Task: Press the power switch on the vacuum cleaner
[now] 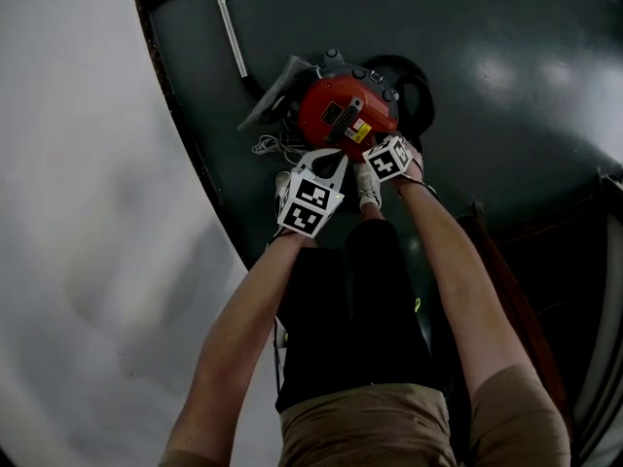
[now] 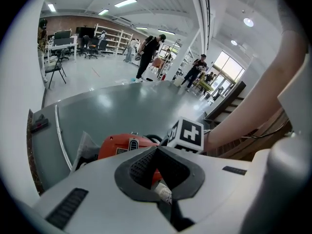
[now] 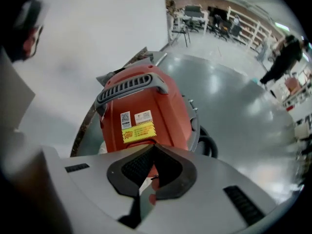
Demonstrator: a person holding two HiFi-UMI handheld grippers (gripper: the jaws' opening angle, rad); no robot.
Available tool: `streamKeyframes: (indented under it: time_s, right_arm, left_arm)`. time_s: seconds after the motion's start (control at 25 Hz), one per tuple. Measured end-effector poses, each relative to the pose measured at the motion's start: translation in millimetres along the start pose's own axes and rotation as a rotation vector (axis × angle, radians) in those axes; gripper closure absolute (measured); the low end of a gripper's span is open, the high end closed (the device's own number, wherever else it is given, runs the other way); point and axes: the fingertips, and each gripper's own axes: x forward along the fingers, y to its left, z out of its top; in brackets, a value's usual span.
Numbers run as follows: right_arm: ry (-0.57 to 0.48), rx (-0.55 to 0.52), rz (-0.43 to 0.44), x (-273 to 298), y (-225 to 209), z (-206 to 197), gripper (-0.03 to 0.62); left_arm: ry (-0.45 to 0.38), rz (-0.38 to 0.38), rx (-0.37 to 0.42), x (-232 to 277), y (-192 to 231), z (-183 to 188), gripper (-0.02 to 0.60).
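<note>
Head view: the red vacuum cleaner [image 1: 346,115] stands on the dark floor [image 1: 506,86] just ahead of the person's shoe [image 1: 367,185]. The left gripper [image 1: 326,159] and right gripper [image 1: 380,144] both reach its near side, close together. A black hose [image 1: 414,81] curls behind it, a white cord [image 1: 273,147] lies at its left, and a metal tube [image 1: 229,27] runs away farther off.

Left gripper view: the jaws are closed tip to tip with nothing between them. The vacuum's red top shows just beyond and a little left (which part is the switch I cannot tell). The right gripper's marker cube [image 2: 187,134] sits close at the right.

Right gripper view: these jaws also meet, empty. The red body fills the space straight past the tips, a yellow sticker [image 3: 138,130] facing them and the grey handle [image 3: 129,87] above.
</note>
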Motion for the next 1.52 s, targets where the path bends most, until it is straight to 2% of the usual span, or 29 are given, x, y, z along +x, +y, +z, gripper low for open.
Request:
streamKeyframes:
  time_s: [0.08, 0.24, 0.36, 0.44, 0.56, 0.64, 0.76, 0.88, 0.96, 1.04, 1.24, 1.52]
  right_arm:
    - [0.043, 0.078, 0.064, 3, -1, 2, 0.582]
    - [0.036, 0.062, 0.101, -7, -4, 5, 0.582]
    - [-0.095, 0.191, 0.093, -45, -25, 21, 0.582]
    - [-0.211, 0.259, 0.095, -85, -38, 35, 0.582]
    - [-0.355, 0.297, 0.069, -165, -54, 51, 0.582]
    - [-0.443, 0.317, 0.052, -230, -62, 59, 0.582]
    - [-0.588, 0.297, 0.037, -330, -71, 84, 0.582]
    - [-0.720, 0.243, 0.036, -423, -75, 115, 0.582]
    - [-0.784, 0.218, 0.049, -483, -63, 116, 0.582]
    - [-0.847, 0.193, 0.048, -537, -53, 115, 0.582]
    - [-0.962, 0.133, 0.010, -639, -26, 110, 0.582]
    - [-1.092, 0.073, -0.037, -741, 32, 108, 0.582]
  left_arm:
    - [-0.004, 0.000, 0.005, 0, 2, 1, 0.577]
    - [-0.011, 0.018, -0.001, -10, 3, 7, 0.577]
    - [-0.039, 0.051, -0.007, -29, 1, 21, 0.577]
    - [-0.082, 0.060, -0.046, -48, -5, 34, 0.577]
    - [-0.185, 0.061, -0.110, -90, -25, 63, 0.577]
    - [-0.242, 0.075, -0.122, -124, -47, 83, 0.577]
    - [-0.357, 0.050, -0.123, -178, -85, 126, 0.577]
    - [-0.538, -0.077, -0.117, -237, -129, 179, 0.577]
    - [-0.598, -0.111, -0.088, -277, -162, 196, 0.577]
    - [-0.629, -0.097, -0.059, -312, -183, 206, 0.577]
    - [-0.690, -0.027, -0.031, -379, -198, 224, 0.577]
    - [-0.742, -0.065, 0.099, -460, -224, 238, 0.577]
